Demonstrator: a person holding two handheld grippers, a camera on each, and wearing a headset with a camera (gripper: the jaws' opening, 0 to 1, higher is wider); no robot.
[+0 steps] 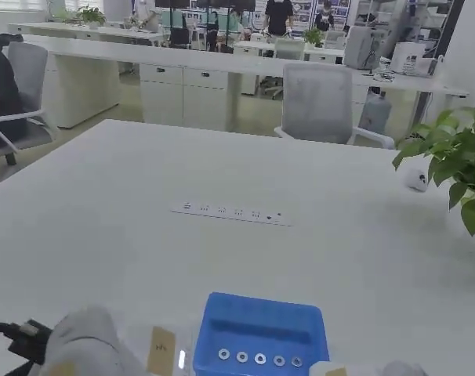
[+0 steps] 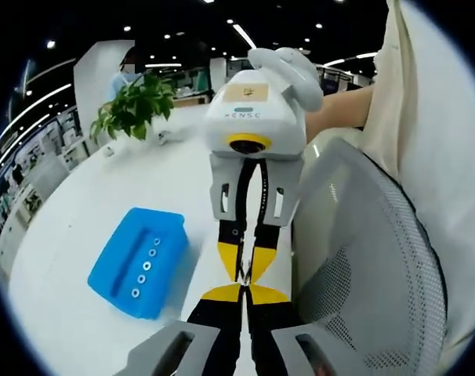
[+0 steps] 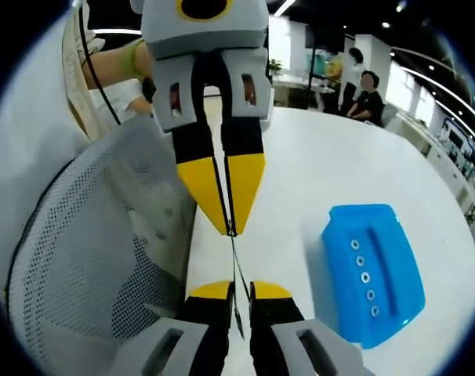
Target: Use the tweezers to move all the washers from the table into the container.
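My two grippers meet tip to tip over the table's near edge. In the right gripper view, thin dark tweezers (image 3: 236,274) run from the left gripper (image 3: 230,229), whose yellow tips pinch their far end, down between the jaws of my right gripper (image 3: 233,294). In the left gripper view, my left gripper (image 2: 241,291) is shut and the right gripper (image 2: 245,272) faces it, also shut. A blue container (image 1: 253,317) (image 2: 116,270) (image 3: 390,290) lies on the white table and holds several washers (image 1: 259,358) (image 2: 147,265) (image 3: 364,276) in a row.
A grey mesh chair back (image 2: 363,274) (image 3: 88,258) stands right beside the grippers at the table edge. A flush power strip (image 1: 231,212) sits mid-table. A potted plant (image 1: 457,164) and a small white object (image 1: 416,180) are at the far right.
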